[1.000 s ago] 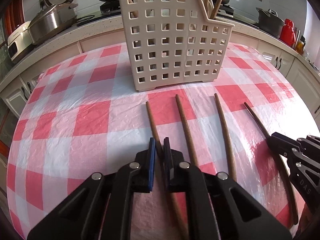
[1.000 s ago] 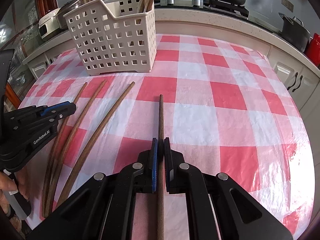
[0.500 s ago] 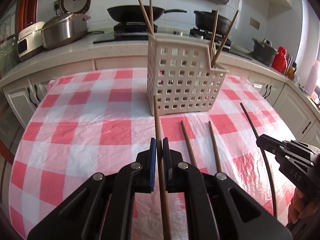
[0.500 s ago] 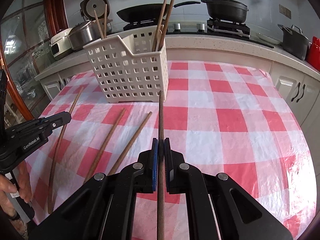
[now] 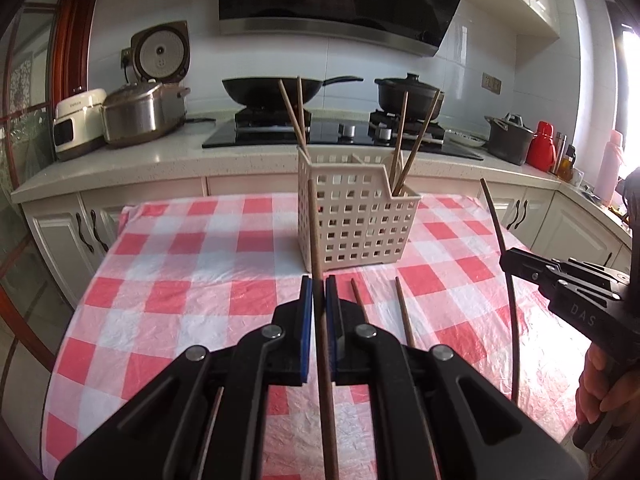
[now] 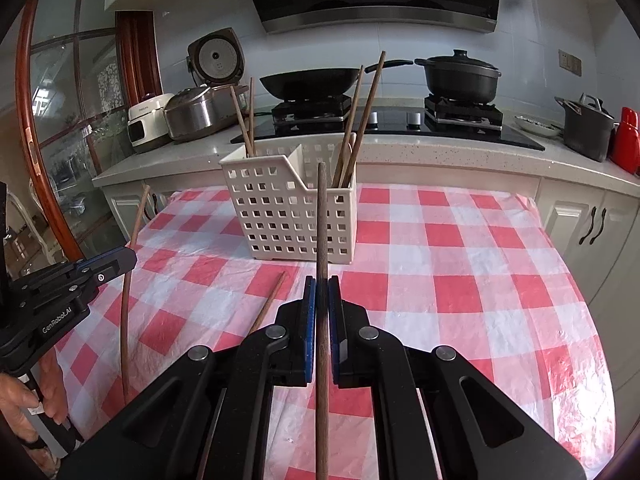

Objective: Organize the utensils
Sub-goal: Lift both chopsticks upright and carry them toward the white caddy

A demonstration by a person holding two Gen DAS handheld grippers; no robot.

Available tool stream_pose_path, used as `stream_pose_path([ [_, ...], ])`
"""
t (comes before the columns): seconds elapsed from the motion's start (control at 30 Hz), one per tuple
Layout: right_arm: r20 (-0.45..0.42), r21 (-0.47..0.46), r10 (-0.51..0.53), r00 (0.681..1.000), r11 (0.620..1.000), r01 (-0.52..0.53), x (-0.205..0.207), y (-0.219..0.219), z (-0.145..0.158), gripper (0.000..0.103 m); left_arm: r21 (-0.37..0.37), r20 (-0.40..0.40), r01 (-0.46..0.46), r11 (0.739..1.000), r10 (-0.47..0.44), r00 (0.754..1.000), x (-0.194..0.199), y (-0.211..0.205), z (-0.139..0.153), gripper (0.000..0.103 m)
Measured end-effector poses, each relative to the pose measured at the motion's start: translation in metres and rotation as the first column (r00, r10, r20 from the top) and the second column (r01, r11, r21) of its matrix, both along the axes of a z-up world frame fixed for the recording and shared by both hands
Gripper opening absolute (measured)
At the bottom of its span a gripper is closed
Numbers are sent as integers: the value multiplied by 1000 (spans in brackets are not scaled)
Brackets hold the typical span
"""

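Observation:
A cream perforated utensil basket stands on the checked table and holds several brown chopsticks upright. My left gripper is shut on a brown chopstick, lifted above the table and pointing at the basket. My right gripper is shut on a darker chopstick, also lifted. Each gripper shows in the other's view: the right gripper, the left gripper. Two chopsticks lie on the cloth in front of the basket; one of them also shows in the right wrist view.
The table has a red and white checked plastic cloth. Behind it runs a counter with rice cookers, a wok and pots on a hob. White cabinets stand close to the table's far edge.
Both grippers have lifted their chopsticks off the cloth and risen, tilting up, so the basket looks smaller and farther. Two chopsticks stay lying on the table.

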State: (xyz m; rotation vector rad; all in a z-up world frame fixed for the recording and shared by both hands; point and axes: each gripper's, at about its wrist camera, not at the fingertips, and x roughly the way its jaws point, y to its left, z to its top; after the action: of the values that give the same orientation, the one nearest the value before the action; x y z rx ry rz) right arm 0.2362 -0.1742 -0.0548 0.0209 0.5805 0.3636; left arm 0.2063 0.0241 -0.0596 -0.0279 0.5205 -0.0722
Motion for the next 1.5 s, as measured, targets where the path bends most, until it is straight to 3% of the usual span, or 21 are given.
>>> stream_pose_path([
  [0.17, 27, 1, 13, 1000, 1000, -13, -10, 0, 8, 6, 27, 56, 1, 1000, -3, 998, -14, -5, 11, 7],
  [0.53, 84, 12, 17, 996, 1000, -18, -21, -4, 20, 6, 21, 95, -8, 1000, 6, 995, -22, -1, 21, 7],
  [0.6, 84, 9, 18, 996, 1000, -18, -21, -3, 20, 6, 12, 29, -10, 1000, 10, 1000, -13, 4, 15, 7],
  [0.63, 83, 11, 17, 996, 1000, -18, -21, -3, 20, 6, -2, -59, 9, 1000, -9, 998, -1, 7, 6, 8],
  [0.73, 81, 14, 21, 996, 1000, -22, -22, -2, 19, 6, -53, -153, -7, 999, -1, 988, 20, 16, -19, 21],
  [0.83, 79, 14, 27, 996, 1000, -28, -22, 0, 18, 6, -34, -291, 11, 999, -20, 957, 47, 14, -53, 21],
  [1.07, 68, 24, 16, 998, 1000, -18, -18, -5, 14, 6, 52, -391, -10, 999, 30, 920, 95, 8, -101, 21],
  [1.13, 69, 28, 11, 998, 1000, -13, -18, -8, 15, 6, 90, -394, -1, 996, 37, 918, 99, 4, -101, 18],
  [1.2, 70, 35, 7, 998, 999, -9, -18, -10, 16, 6, 86, -404, 12, 996, 24, 915, 99, 3, -100, 6],
  [1.27, 70, 40, 7, 998, 999, -9, -18, -10, 17, 6, 68, -402, 14, 998, 14, 916, 95, 4, -99, 6],
  [1.4, 79, 44, 5, 997, 999, -9, -20, -11, 18, 6, 18, -338, 0, 1000, 6, 941, 76, 12, -81, 6],
  [1.5, 93, 50, 0, 996, 999, -5, -22, -11, 22, 6, -16, -243, -7, 1000, 2, 970, 56, 16, -53, 6],
])
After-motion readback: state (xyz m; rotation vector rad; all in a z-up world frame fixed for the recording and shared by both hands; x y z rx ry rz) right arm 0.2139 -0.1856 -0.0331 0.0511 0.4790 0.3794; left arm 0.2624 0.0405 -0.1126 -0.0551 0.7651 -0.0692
